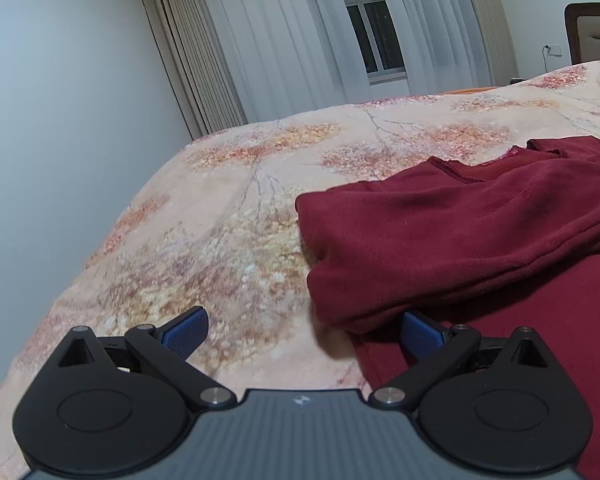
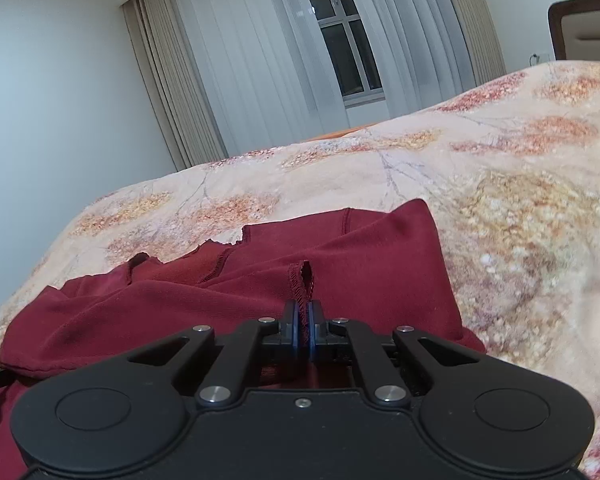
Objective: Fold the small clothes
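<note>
A dark red garment (image 1: 439,236) lies partly folded on the bed, its near part doubled over into a thick roll. My left gripper (image 1: 303,332) stands open just before that roll's left end; its right pad (image 1: 419,334) touches the cloth and its left pad (image 1: 186,330) hangs over the bedspread. In the right wrist view the same garment (image 2: 359,256) spreads ahead, and my right gripper (image 2: 303,320) is shut on a stitched hem edge (image 2: 304,280) that stands up between the blue pads.
The bed carries a beige floral bedspread (image 1: 204,216) (image 2: 519,200) that drops off at the left. Behind it are white curtains (image 1: 284,40), a window (image 2: 343,44) and a bare wall. A brown headboard (image 1: 591,32) stands at the far right.
</note>
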`<move>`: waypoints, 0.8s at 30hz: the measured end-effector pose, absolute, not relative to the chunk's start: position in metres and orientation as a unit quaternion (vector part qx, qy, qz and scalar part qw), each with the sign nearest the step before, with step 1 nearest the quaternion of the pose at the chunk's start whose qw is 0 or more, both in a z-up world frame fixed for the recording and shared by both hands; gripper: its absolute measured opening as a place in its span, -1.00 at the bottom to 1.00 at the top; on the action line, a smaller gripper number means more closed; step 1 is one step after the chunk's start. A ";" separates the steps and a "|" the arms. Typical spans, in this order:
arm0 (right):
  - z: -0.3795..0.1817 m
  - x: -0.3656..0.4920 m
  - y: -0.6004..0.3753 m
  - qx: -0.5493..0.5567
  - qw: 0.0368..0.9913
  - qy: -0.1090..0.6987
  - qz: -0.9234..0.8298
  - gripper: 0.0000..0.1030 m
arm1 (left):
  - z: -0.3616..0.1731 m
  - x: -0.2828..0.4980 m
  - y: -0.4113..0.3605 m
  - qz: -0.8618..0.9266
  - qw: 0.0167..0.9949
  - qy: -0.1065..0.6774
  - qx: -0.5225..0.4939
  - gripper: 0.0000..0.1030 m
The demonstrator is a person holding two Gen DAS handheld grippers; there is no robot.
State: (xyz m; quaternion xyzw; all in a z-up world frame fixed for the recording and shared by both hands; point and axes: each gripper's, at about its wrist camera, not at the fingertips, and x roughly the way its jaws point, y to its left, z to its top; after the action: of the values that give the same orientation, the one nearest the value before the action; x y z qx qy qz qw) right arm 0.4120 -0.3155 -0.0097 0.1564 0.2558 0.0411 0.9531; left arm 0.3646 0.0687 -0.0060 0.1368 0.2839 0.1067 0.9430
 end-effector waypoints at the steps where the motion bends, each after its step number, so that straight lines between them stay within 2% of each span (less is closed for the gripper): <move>1: -0.011 0.413 -0.315 0.156 0.952 0.258 0.042 -0.91 | -0.006 0.366 0.067 0.112 0.944 0.277 0.140 0.99; 4: -0.015 0.415 -0.314 0.155 0.951 0.265 0.044 -0.88 | -0.003 0.369 0.067 0.127 0.947 0.258 0.141 0.95; 6: -0.017 0.415 -0.316 0.159 0.950 0.266 0.046 -0.88 | -0.002 0.367 0.067 0.130 0.952 0.242 0.136 0.83; 8: -0.019 0.415 -0.316 0.161 0.949 0.267 0.047 -0.88 | 0.000 0.363 0.065 0.131 0.955 0.228 0.137 0.55; 11: -0.020 0.415 -0.315 0.158 0.949 0.268 0.048 -0.86 | 0.002 0.358 0.061 0.147 0.954 0.214 0.148 0.40; 19: -0.021 0.416 -0.314 0.157 0.950 0.266 0.052 -0.79 | -0.003 0.364 0.072 0.162 0.946 0.253 0.126 0.40; 24: -0.023 0.415 -0.314 0.155 0.950 0.266 0.054 -0.73 | -0.009 0.365 0.053 0.133 0.943 0.255 0.168 0.53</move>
State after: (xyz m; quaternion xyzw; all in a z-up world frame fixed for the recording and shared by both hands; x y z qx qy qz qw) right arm 0.4155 -0.3137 -0.0228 0.1551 0.2659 0.0535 0.9499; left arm 0.3650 0.0534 -0.0091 0.1681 0.2552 0.1332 0.9428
